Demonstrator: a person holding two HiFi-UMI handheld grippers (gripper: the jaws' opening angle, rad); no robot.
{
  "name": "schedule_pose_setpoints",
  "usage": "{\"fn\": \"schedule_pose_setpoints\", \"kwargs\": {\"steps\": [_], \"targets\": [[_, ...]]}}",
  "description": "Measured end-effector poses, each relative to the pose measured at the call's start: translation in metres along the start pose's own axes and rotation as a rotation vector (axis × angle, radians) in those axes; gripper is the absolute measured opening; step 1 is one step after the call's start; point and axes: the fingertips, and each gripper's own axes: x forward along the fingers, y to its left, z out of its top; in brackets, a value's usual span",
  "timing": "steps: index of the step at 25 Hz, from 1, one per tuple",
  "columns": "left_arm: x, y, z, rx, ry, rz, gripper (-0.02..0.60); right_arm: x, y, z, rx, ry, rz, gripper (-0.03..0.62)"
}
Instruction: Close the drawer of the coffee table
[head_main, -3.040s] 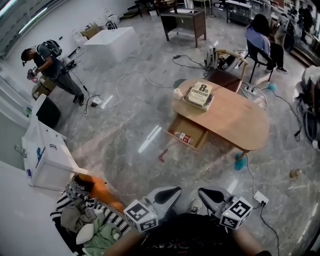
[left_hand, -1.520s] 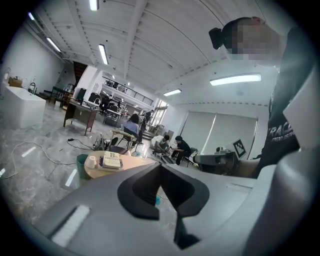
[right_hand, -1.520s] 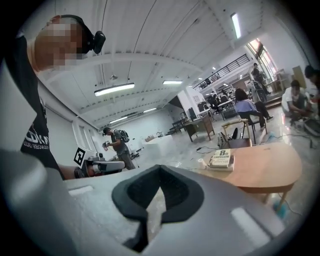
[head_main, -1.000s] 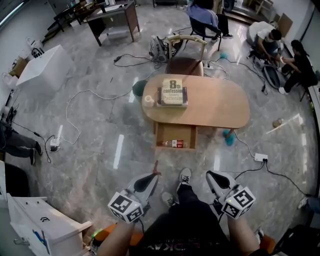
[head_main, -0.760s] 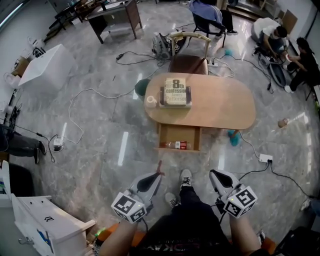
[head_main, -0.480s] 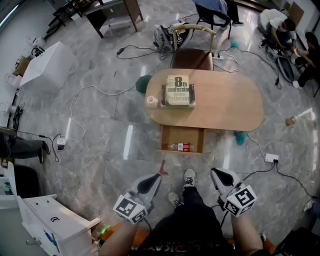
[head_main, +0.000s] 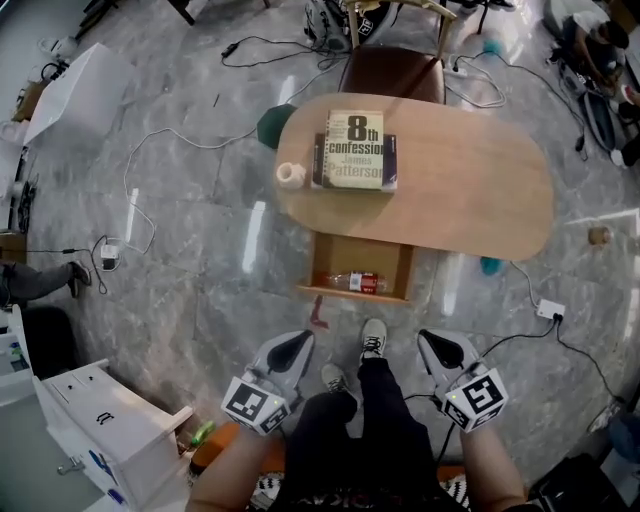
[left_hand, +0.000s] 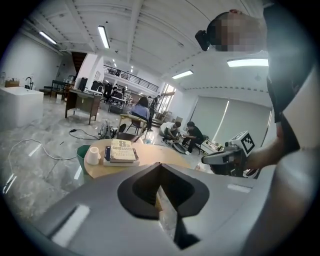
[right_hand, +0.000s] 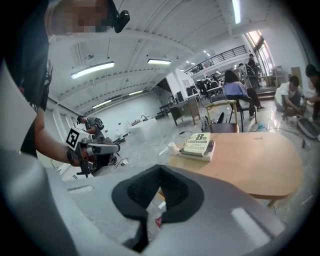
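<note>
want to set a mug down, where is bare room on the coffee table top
The whole right half of the table top is bare, from the book to the rounded right end. The left end is crowded: the book with a cup beside it.

1. coffee table (head_main: 470, 195) top looks like smooth matt wood, drawer (head_main: 345, 258) same wood.
2. floor's (head_main: 190, 300) glossy grey marble-looking stone, super reflective.
3. my left gripper (head_main: 297, 345) and right gripper (head_main: 437, 343): matt grey plastic.
</note>
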Motion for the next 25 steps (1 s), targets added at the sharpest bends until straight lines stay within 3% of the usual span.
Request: {"fn": "schedule_pose_setpoints", "kwargs": {"steps": [11,15,25], "targets": [[0.035,0.069,-0.112,-0.015,0.111,0.063,0.003,0.059,-0.055,-0.102,0.085,0.061,-0.067,0.000],[0.035,0.100,-0.164,-0.022,0.100,0.108,0.003,0.080,-0.058,-0.142,0.056,0.055,-0.070,0.000],[0.046,0.173,-0.285,0.052,0.080,0.123,0.003,0.133,-0.076,-0.252,0.014,0.050,-0.135,0.000]]}}
